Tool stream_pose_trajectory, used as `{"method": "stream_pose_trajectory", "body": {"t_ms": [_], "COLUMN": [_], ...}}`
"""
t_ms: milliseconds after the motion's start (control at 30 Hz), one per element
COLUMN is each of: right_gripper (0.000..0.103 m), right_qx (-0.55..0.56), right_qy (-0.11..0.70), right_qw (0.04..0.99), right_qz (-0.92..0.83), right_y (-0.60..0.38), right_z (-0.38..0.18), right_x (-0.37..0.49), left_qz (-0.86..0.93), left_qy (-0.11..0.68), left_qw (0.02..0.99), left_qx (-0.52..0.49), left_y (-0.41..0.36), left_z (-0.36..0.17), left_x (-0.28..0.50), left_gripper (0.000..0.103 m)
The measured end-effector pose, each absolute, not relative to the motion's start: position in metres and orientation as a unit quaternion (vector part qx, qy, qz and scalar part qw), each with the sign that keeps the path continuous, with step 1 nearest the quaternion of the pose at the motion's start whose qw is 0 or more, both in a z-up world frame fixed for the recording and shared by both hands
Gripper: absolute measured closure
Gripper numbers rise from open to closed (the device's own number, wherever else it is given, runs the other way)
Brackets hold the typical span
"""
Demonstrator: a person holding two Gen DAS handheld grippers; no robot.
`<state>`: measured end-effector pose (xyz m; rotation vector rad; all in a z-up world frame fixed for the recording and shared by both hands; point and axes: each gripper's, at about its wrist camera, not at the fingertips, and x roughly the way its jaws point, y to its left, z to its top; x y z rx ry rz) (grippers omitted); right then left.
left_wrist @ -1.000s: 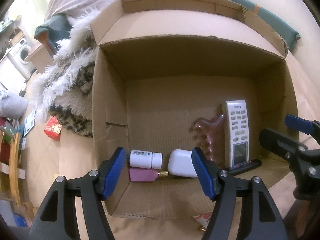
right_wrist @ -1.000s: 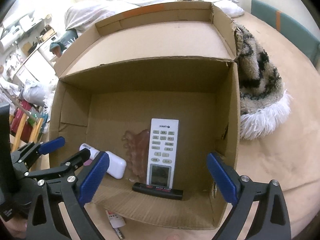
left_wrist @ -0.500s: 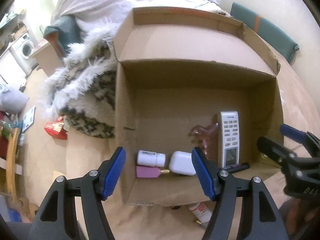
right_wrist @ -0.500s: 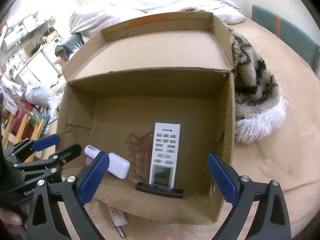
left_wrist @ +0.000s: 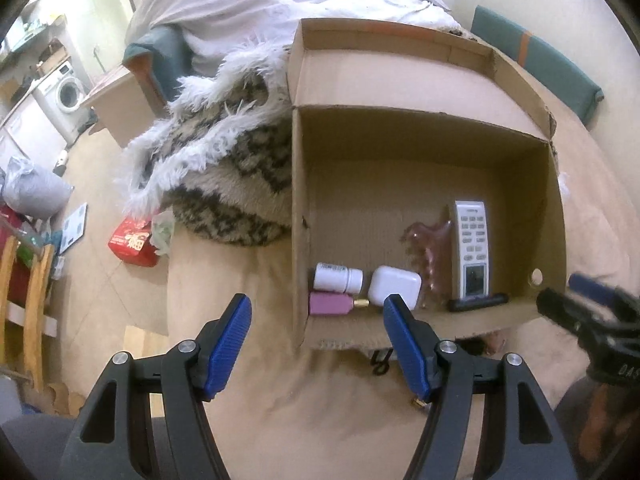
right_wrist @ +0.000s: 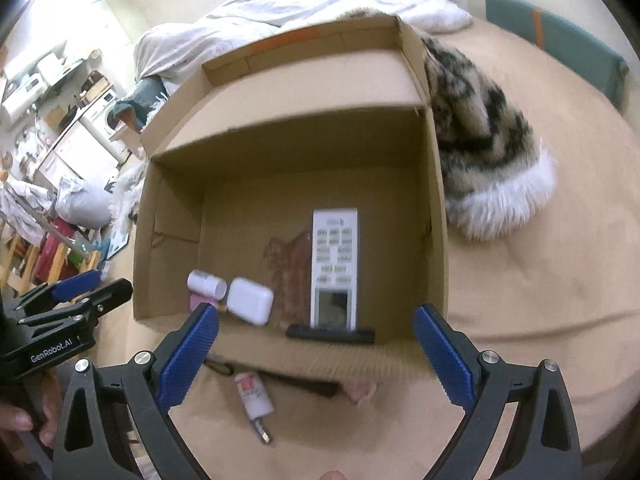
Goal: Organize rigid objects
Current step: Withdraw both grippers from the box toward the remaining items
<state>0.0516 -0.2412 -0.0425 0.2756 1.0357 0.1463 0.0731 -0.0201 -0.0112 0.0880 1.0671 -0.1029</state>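
The left claw (left_wrist: 316, 344) hangs spread wide with nothing between its blue pads, just in front of the near left corner of the cardboard box (left_wrist: 300, 216), which sits on a tan bedcover (left_wrist: 256, 400). To the left of the box a shaggy patterned throw (left_wrist: 224, 168) lies heaped against its wall, and a red packet (left_wrist: 132, 242) rests on the floor beyond the bed's edge.

Inside the box, along the near wall from left to right: a white pill bottle (left_wrist: 338, 277) lying on its side, touching a pink bottle with a gold tip (left_wrist: 332, 305) just in front of it; a white rounded case (left_wrist: 394, 285) beside them; a translucent pink comb-like piece (left_wrist: 430, 244) partly under the white remote control (left_wrist: 471, 250), which lies face up with its screen toward the near wall; and a slim black bar (left_wrist: 478, 303) lying crosswise at the remote's near end.

Outside the box, on the bedcover in front of its near wall, a small white tube with a red label (right_wrist: 254, 396) lies loose, with a dark clip-like object (right_wrist: 218, 364) just left of it; motion blur hides the details.

The right claw (right_wrist: 316, 356) is likewise spread wide and holds nothing, poised over the near wall in line with the remote.
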Motion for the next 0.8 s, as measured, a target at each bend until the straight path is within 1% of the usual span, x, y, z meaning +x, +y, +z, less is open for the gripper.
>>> {"method": "stream_pose_trajectory", "body": {"t_ms": [200,333,433,500,633,700,800], "right_gripper": [0.0,0.0,0.001,0.02,0.032,0.041,0.042], "right_qx": [0.233,0.256,0.242,0.234,0.196,0.174,0.144], "right_qy": [0.539,0.571,0.59,0.605,0.631,0.642,0.659], "right_qw": [0.803,0.773,0.761,0.749,0.736,0.732,0.725], "right_qz": [0.1,0.107,0.119,0.132,0.145,0.147,0.141], "right_y": [-0.248,-0.242,-0.229,-0.217,-0.188,-0.174,-0.153], "right_z": [-0.071,-0.092,-0.102,-0.11,-0.123,-0.13,-0.142], "right_x": [0.031,0.028,0.031,0.034,0.044,0.05,0.058], "left_qz": [-0.02,0.006,0.008,0.012,0.001,-0.001,0.004], "left_qy": [0.519,0.548,0.556,0.556,0.566,0.567,0.561], "left_qw": [0.854,0.836,0.83,0.829,0.822,0.821,0.825], "left_qx": [0.009,-0.03,-0.053,-0.051,-0.066,-0.066,-0.068], "left_y": [0.002,0.02,0.026,0.025,0.024,0.023,0.024], "left_z": [-0.026,-0.041,-0.045,-0.046,-0.049,-0.049,-0.047], "left_x": [0.071,0.074,0.076,0.077,0.079,0.08,0.079], "left_gripper": [0.037,0.038,0.038,0.038,0.037,0.037,0.037]}}
